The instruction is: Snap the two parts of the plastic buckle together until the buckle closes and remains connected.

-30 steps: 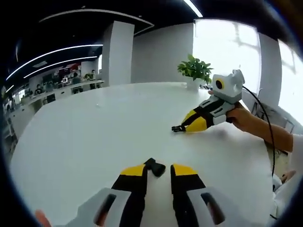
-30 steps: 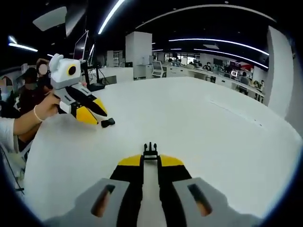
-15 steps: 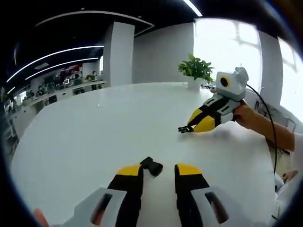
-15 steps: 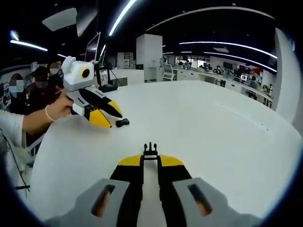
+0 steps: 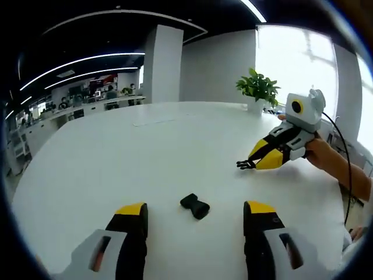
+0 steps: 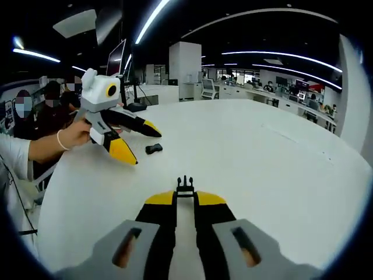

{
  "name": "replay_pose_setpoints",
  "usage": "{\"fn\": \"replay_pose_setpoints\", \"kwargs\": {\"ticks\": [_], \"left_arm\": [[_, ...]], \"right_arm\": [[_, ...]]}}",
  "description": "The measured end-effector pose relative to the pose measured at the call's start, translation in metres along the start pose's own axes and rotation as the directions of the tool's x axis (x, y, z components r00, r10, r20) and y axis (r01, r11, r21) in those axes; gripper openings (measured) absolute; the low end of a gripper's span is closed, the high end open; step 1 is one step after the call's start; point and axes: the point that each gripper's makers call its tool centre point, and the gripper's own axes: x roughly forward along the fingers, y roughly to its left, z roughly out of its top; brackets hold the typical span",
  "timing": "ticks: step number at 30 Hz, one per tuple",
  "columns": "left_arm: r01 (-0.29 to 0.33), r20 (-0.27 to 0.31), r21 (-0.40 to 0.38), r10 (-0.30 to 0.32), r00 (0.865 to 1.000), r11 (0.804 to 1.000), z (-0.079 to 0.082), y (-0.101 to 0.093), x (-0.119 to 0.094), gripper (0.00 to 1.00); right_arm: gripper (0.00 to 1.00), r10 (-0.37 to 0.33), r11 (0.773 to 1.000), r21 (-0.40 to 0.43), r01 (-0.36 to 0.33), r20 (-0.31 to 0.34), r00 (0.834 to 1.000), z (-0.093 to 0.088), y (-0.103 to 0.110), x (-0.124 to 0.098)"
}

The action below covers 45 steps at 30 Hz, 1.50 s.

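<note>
Socket half (image 5: 194, 206) lies between wide-apart left gripper (image 5: 196, 213) jaws; right gripper (image 6: 185, 198) pinches pronged half (image 6: 185, 185)

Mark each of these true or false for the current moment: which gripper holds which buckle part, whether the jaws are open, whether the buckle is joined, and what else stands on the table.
1. The left gripper has its jaws wide apart and holds nothing. True.
2. The black socket half of the buckle lies loose on the white table. True.
3. The right gripper is open and empty. False: its jaws are shut on the pronged half of the buckle.
4. The two buckle halves are already snapped together. False: they are apart, one on the table, one in the right gripper.
5. A potted plant stands at the far edge of the table. True.
</note>
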Motion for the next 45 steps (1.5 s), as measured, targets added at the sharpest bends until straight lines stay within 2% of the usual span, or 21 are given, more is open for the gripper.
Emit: {"fn": "replay_pose_setpoints", "kwargs": {"ticks": [11,28,42,45], "left_arm": [[-0.004,-0.009,0.027,0.004,1.0,1.0,-0.001,-0.003,0.003,0.68],[0.013,-0.018,0.088,-0.012,1.0,0.996,-0.005,-0.009,0.0,0.53],[0.049,-0.022,0.121,-0.047,0.999,0.991,-0.005,-0.012,0.001,0.31],[0.072,-0.027,0.104,-0.069,0.997,0.992,-0.007,-0.015,0.001,0.25]], "right_arm": [[0.11,0.001,1.0,-0.005,-0.001,0.007,1.0,0.001,0.001,-0.001],[0.11,0.024,1.0,-0.004,-0.024,0.002,1.0,-0.003,0.004,-0.001],[0.11,0.048,0.999,-0.005,-0.048,-0.019,0.999,-0.009,0.008,-0.004],[0.11,0.055,0.998,0.0,-0.055,-0.019,0.998,-0.009,0.011,-0.005]]}}
